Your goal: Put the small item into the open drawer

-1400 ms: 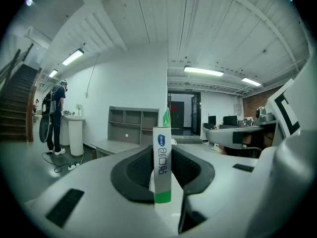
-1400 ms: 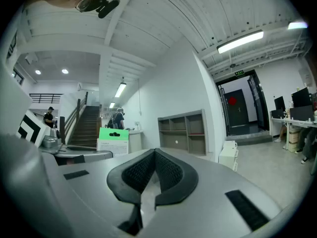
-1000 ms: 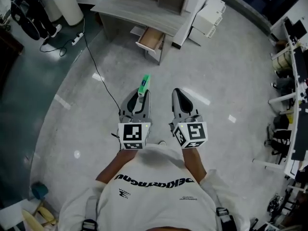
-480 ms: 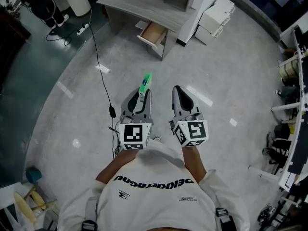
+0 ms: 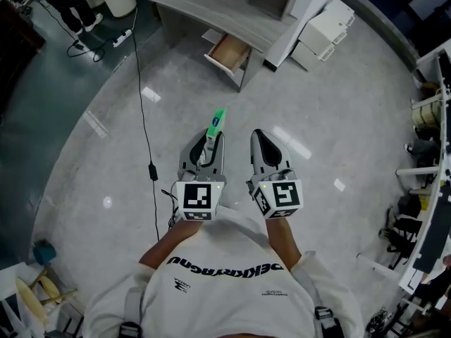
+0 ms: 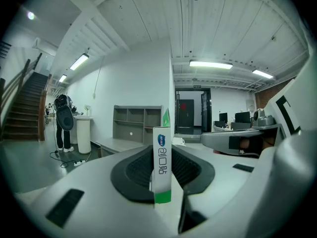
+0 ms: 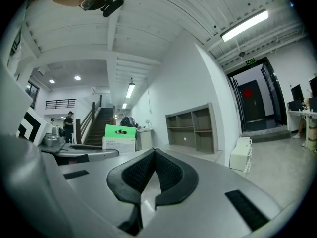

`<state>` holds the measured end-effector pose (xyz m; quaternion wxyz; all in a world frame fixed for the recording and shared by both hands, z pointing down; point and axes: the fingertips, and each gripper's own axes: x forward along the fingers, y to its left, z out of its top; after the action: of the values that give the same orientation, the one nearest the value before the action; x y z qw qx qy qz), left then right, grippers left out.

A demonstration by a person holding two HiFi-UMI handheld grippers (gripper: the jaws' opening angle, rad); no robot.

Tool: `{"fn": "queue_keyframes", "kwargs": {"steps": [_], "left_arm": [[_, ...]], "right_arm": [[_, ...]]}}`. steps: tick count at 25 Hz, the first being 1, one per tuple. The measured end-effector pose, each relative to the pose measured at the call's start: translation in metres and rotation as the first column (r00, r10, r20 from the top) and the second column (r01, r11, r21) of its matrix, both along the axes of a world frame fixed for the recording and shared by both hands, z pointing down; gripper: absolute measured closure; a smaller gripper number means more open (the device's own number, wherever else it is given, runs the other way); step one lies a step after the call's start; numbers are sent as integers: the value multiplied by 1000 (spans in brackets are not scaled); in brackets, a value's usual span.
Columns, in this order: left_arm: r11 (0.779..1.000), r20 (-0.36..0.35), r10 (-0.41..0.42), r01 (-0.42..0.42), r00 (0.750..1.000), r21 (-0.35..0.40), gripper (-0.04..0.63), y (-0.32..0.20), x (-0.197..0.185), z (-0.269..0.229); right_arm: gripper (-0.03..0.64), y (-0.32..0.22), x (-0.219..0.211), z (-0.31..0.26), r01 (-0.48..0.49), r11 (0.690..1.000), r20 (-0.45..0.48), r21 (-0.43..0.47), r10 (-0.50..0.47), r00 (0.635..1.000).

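Change: I am walking across the grey floor (image 5: pixel 331 111). Over the last second the desk (image 5: pixel 211 9) and the black cable (image 5: pixel 144 129) have been sliding across the head view, while both grippers are keeping the same pose in front of me.
Meaning: I am still carrying, not yet placing. The open drawer (image 5: pixel 230 51), pulled out under the desk's front edge near its right end, is still well apart from my grippers.
Left gripper (image 5: pixel 208 138): I am clamping its jaws narrowly on the small box (image 5: pixel 216 120).
Right gripper (image 5: pixel 262 138): I am holding its jaws together, with nothing between them.
Box look: a slim white carton with green ends and a blue logo on its narrow face.
Box place: it is standing between my left pads, sticking out past the tips, above the floor.
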<state>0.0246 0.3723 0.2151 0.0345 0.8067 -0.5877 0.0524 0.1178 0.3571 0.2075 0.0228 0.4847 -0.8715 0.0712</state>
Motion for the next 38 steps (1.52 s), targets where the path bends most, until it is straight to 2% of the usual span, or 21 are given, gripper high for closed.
{"fn": "queue_keyframes", "kwargs": {"steps": [6,14,23,30,38], "left_arm": [[1000,-3,3,-4,1000,-15,499,-84,-30,4],[997,7,75,-75,997,-16,499,-209,-69,-15],[992,15,124,-124,992,-24,499,-304,-115,-13],[985,5,154,-154,988,-72,499,-364,-115,11],[976,16,161,-157,987,-152,499,-412,-88,50]], "right_arm": [[584,-84,-29,2,-10,1000,0,-14,10,1000],[584,-205,-73,-12,-64,997,2,-32,64,998],[584,-306,-121,-10,-111,993,5,-43,111,994],[584,-363,-123,6,-135,988,-7,-72,134,991],[584,-410,-91,43,-151,979,-19,-136,150,988]]}}
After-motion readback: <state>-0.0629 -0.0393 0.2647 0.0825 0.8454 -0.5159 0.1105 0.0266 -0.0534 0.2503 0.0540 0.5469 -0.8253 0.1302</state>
